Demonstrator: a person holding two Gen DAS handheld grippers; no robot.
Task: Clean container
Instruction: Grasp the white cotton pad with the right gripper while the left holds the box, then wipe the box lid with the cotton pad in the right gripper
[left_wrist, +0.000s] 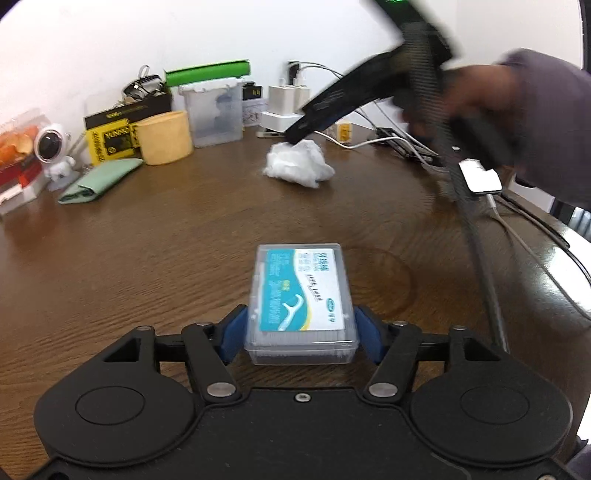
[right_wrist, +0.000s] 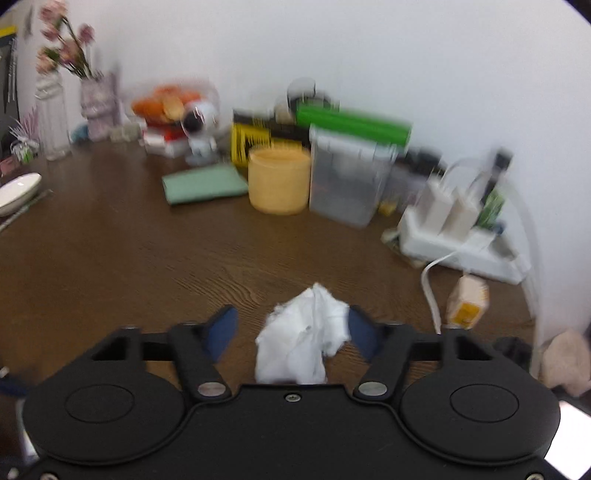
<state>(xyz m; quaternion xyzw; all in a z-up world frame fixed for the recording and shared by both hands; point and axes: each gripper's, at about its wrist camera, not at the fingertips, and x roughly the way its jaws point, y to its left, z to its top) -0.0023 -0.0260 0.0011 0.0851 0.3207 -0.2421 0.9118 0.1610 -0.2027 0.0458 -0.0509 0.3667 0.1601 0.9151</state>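
Two tools here: left tool (left_wrist: 301, 325) is clamped on the floss container (left_wrist: 301, 299), w/ its long axis pointing straight away. Right tool (right_wrist: 291, 330) is spread wide around the crumpled tissue (right_wrist: 303, 343) on the table (right_wrist: 129, 240), nothing pinched yet, prob the wipe.

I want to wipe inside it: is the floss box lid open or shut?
Shut. The labelled lid of the floss box lies flat on its clear base, held between the left gripper's blue pads.
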